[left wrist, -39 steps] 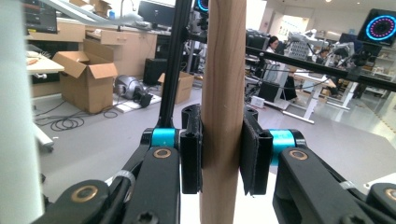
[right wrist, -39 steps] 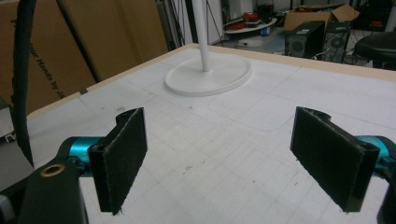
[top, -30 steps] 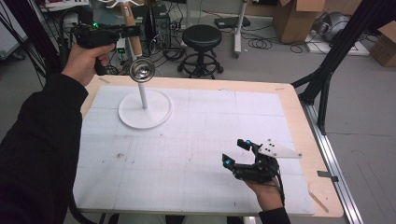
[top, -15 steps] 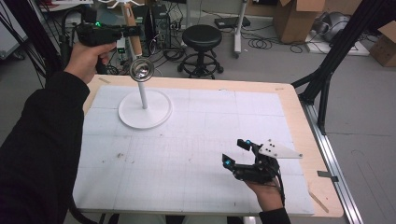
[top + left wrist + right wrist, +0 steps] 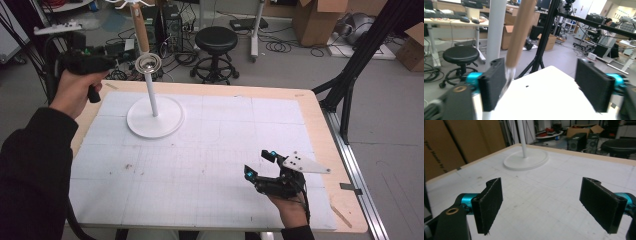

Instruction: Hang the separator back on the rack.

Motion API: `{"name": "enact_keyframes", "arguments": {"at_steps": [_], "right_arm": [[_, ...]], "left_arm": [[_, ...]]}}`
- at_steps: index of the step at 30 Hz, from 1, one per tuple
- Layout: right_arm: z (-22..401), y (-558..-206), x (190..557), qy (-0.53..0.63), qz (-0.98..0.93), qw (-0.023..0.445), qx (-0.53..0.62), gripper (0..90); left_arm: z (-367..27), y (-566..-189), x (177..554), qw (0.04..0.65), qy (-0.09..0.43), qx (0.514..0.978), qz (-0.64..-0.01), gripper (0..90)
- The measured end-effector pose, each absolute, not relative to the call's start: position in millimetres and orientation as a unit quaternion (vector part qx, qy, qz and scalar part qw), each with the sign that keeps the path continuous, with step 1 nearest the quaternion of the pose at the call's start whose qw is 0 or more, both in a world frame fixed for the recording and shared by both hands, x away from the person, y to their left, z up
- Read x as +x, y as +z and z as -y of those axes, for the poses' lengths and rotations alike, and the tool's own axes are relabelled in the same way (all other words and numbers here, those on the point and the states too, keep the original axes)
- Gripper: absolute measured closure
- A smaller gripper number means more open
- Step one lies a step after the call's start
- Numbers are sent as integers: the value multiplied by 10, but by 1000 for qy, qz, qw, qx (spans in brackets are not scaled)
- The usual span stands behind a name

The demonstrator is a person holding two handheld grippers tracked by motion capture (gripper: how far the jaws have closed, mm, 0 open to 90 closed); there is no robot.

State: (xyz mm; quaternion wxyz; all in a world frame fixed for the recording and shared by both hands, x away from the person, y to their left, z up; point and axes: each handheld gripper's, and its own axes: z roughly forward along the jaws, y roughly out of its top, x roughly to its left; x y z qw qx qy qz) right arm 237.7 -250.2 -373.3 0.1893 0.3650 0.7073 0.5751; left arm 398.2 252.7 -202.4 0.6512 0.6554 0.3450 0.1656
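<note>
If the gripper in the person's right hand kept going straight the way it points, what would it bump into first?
Probably the white stand: the right gripper, jaws open, points low across the bare table roughly toward the stand's round base. Depth is hard to judge.

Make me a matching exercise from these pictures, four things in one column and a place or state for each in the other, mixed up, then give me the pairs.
Things:
1. left gripper
2. right gripper
3. white stand
4. black stool

Places or states:
A. on the floor beyond the table
B. jaws just opened, beside the hanging wooden-handled strainer
C. round base on the table's far left
D. open, low over the table's near right

Pairs: 1-B, 2-D, 3-C, 4-A
</note>
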Motion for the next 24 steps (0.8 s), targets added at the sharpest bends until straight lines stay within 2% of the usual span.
{"name": "enact_keyframes", "arguments": {"at_steps": [4, 14, 24], "right_arm": [[2554, -3731, 2358, 566, -705, 205, 374, 172], [2653, -3716, 2291, 557, -702, 228, 380, 172], [2723, -3753, 2205, 549, -702, 240, 385, 172]], "left_arm": [[-2552, -2182, 3712, 662, 168, 651, -333, 179], [-2525, -2576, 3094, 678, 169, 649, -299, 183], [-2544, -3157, 2589, 683, 176, 650, -284, 184]]}}
